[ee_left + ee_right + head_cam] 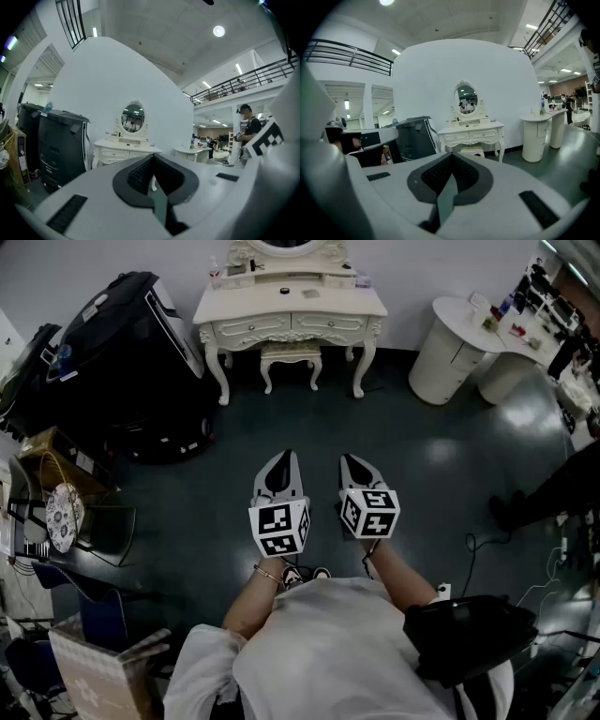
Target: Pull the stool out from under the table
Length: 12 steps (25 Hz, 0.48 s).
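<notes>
A small cream stool point(290, 355) stands tucked under the white dressing table point(291, 307) at the far wall; in the right gripper view the stool point(471, 151) shows beneath the table point(471, 132). The left gripper view shows the table point(123, 150) with its oval mirror, the stool mostly hidden behind the jaws. My left gripper point(282, 457) and right gripper point(350, 461) hover side by side over the dark floor, well short of the stool. Both are shut with nothing between the jaws.
A large black case point(141, 362) stands left of the table. White round counters point(450, 348) with bottles sit at the right. A chair and boxes point(66, 512) crowd the left edge. A person's dark legs point(544, 498) are at the right.
</notes>
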Motion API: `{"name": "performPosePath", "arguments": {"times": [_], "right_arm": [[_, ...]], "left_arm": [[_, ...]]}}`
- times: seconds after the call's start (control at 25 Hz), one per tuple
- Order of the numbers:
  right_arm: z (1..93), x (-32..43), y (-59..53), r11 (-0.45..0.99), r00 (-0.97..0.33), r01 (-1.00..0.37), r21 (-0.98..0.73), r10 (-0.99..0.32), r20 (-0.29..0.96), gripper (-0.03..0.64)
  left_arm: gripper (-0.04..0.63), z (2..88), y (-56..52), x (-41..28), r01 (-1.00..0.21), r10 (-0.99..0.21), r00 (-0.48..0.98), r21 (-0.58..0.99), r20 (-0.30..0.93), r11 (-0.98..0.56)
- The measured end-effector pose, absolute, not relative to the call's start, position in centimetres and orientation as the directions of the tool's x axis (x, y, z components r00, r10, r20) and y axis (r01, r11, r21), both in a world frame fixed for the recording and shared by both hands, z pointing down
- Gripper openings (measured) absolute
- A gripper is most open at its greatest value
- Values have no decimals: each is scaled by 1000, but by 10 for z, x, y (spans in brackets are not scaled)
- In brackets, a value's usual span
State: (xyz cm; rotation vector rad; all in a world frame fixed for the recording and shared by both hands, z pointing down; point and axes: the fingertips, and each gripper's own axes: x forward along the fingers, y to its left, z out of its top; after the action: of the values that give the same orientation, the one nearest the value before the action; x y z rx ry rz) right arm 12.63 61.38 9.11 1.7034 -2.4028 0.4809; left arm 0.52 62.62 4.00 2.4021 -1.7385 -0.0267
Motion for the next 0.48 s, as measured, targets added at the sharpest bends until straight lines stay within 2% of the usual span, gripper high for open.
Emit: {"name": "performPosePath", "arguments": {"times": [0.48], "right_arm": [[99,105,597,287,-326,-944,-163,-888,325,-2]], "left_arm": [[8,44,608,-20,-940,-946,313,168,87,-296]]}}
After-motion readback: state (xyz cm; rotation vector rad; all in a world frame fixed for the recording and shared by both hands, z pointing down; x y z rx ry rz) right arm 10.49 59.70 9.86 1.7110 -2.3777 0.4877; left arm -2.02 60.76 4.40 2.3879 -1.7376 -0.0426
